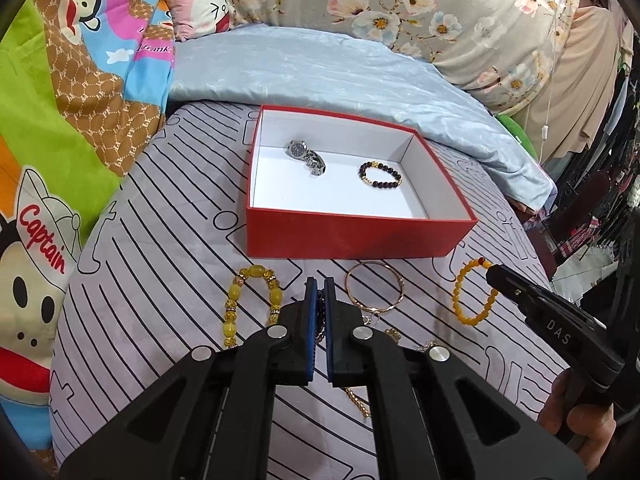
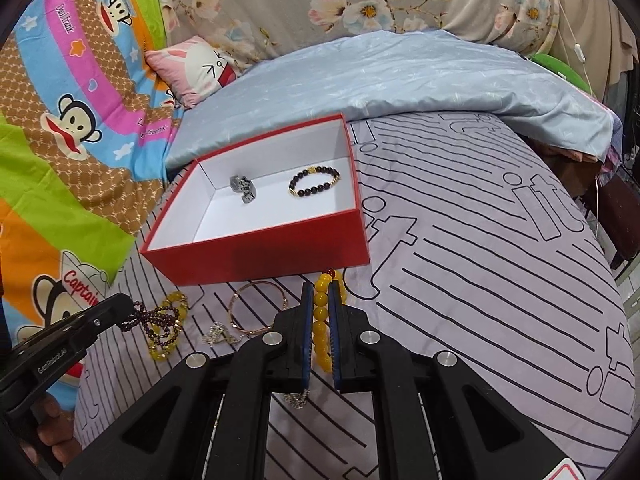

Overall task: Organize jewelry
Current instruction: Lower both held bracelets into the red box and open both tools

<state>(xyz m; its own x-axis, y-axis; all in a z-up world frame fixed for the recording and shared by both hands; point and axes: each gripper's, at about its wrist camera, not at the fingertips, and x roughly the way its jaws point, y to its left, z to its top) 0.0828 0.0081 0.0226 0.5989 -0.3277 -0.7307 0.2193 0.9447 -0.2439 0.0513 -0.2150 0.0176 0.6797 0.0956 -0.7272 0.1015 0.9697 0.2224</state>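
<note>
Lying in the middle of both views, a red box (image 1: 352,236) with a white inside sits open on the bed (image 1: 160,272), whose sheet is pale with black stripes. Inside it a silver watch (image 1: 306,157) rests toward the upper left of the box floor, and a dark bead bracelet (image 1: 380,175) with gold beads lies well apart from it to the right; the right wrist view shows the same two, watch (image 2: 243,190) and dark bead bracelet (image 2: 314,181).

Below the box, on the sheet, the left tongs (image 1: 319,292) are clamped on a dark red bead string (image 1: 320,312), which shows as a thin strip between the blue pads; in the right wrist view that string (image 2: 160,322) hangs in loops from the tongs' tip (image 2: 120,312) at lower left. The right tongs (image 2: 323,300) are closed on an orange-yellow bead bracelet (image 2: 321,320), its beads running down the gap; in the left wrist view this bracelet (image 1: 472,294) appears as a ring at lower right, gripped at its top by the black tip (image 1: 496,274).

Between the two tongs a thin gold bangle (image 1: 374,286) lies flat just below the box. A chunky yellow bead bracelet (image 1: 250,304) lies at lower left beside the left tongs. A small silvery chain piece (image 2: 218,334) sits near the bangle.

A light blue blanket (image 1: 320,68) is bunched behind the box, with a cartoon monkey quilt (image 1: 60,120) at the left.
</note>
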